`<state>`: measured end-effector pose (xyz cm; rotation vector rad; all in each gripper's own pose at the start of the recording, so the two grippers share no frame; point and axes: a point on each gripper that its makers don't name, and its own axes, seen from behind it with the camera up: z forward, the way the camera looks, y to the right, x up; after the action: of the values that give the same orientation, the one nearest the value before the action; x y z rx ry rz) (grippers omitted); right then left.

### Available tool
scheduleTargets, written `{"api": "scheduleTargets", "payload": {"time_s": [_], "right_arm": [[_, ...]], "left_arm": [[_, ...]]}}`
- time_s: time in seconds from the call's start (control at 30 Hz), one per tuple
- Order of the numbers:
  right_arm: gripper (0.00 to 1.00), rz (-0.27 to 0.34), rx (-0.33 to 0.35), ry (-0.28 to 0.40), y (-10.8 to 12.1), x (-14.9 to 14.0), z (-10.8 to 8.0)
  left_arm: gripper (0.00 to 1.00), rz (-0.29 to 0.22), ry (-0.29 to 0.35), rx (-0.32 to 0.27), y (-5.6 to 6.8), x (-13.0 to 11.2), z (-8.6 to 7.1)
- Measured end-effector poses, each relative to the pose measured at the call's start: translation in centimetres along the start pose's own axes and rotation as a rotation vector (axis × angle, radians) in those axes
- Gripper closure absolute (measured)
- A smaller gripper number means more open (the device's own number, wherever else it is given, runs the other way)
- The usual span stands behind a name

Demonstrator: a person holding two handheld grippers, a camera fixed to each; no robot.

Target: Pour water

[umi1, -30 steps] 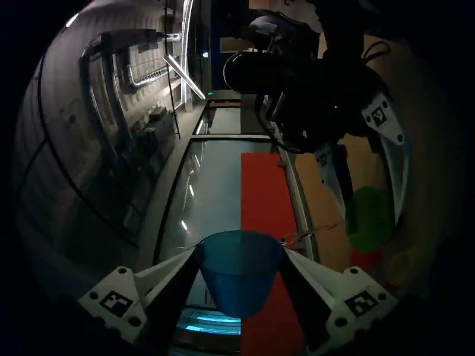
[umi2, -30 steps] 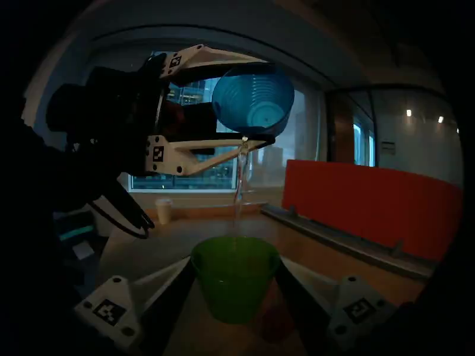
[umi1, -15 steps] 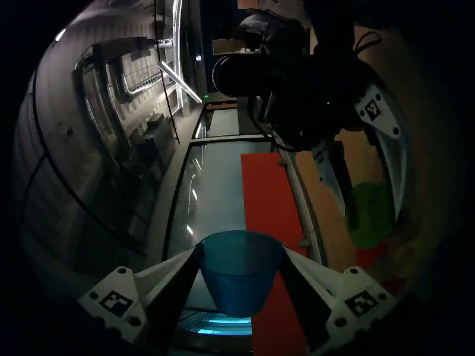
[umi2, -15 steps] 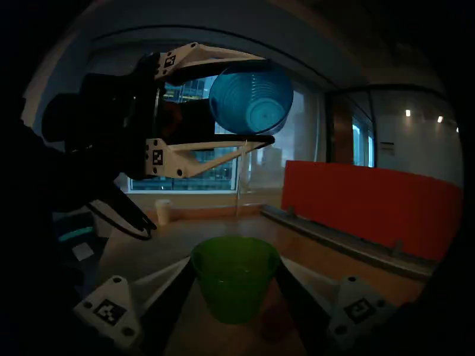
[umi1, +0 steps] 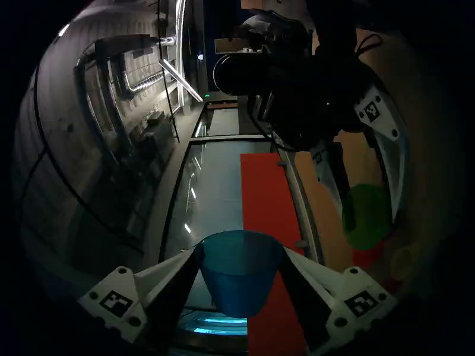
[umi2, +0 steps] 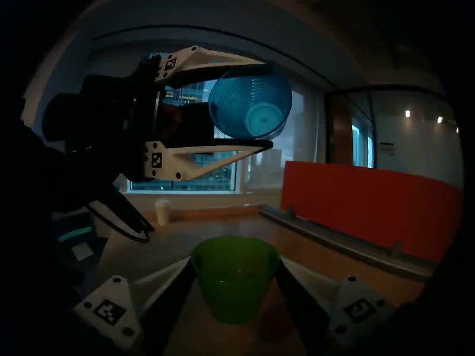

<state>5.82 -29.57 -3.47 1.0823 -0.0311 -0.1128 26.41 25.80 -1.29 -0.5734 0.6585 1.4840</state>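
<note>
In the left gripper view, the left gripper (umi1: 240,256) reaches up from the bottom edge, its two white fingers pinching a translucent blue plastic cup (umi1: 239,279) from both sides at bottom centre. At the right of that frame the right gripper (umi1: 369,215), carried under a dark camera body, clamps a translucent green plastic cup (umi1: 367,216) between its own fingers. A flat orange-red panel (umi1: 264,190) runs through the middle behind the blue cup.

In the right gripper view, the green cup stands upright at bottom centre, gripped on both sides by the right gripper's fingers, above a brown wooden tabletop (umi2: 178,237). The left gripper sits in the upper left of the frame. The blue cup in its grip is tipped onto its side, its open mouth facing the camera, above the green cup and apart from it. The light is too dim to tell how much water either cup holds. A small white paper cup (umi2: 161,210) stands on the ledge below a window (umi2: 196,172), left of centre.
</note>
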Motion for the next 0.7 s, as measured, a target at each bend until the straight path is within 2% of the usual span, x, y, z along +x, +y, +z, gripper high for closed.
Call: {"api": "scheduleTargets", "payload": {"time_s": [0.17,0.37,0.7], "right_arm": [[0.09,0.001,-0.001,0.001,0.0,0.0,0.0],[0.09,0.003,-0.005,0.002,0.1,-0.1,-0.2],[0.08,0.008,-0.011,0.007,0.3,0.0,-0.2]], "left_arm": [[0.12,-0.059,-0.007,-0.005,0.5,-0.4,0.2],[0.12,-0.159,-0.013,0.004,0.9,-0.9,0.2],[0.12,-0.372,-0.017,0.022,1.0,-1.3,0.3]]}}
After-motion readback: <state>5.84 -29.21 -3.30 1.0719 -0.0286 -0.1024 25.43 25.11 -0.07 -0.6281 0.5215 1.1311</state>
